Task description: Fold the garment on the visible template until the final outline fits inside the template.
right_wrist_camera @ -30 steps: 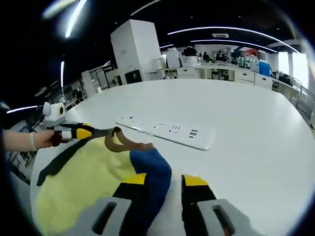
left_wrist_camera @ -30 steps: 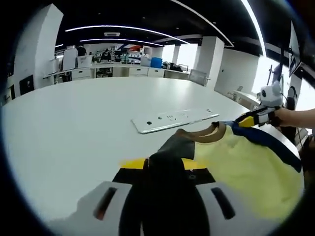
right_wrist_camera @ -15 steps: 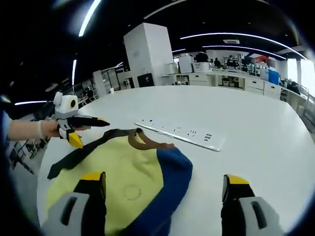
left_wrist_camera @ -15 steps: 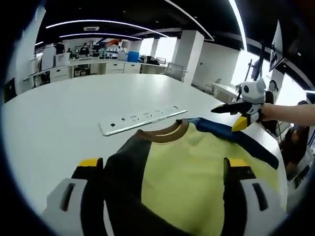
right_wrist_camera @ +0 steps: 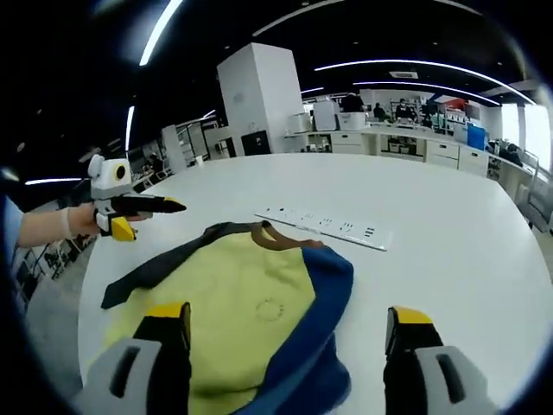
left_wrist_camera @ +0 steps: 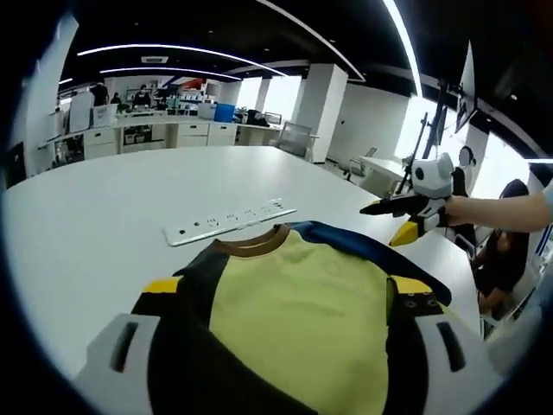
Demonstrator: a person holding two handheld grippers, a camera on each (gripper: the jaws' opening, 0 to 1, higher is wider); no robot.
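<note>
A big white table (left_wrist_camera: pixel 112 199) fills the room's middle. Long bright lights (right_wrist_camera: pixel 406 65) run across the dark ceiling. White pillars (right_wrist_camera: pixel 259 95) stand behind it, with desks (left_wrist_camera: pixel 173 134) and sunny windows (left_wrist_camera: pixel 276 86) far back.

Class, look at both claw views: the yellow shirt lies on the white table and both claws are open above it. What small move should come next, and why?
Probably lower the left claw onto the dark sleeve and close on it, ready to fold inward. Both claws stand open and hold nothing, the right claw included. The shirt lies spread on the table, its sleeves reaching out to the sides, so the outline is still wide.
</note>
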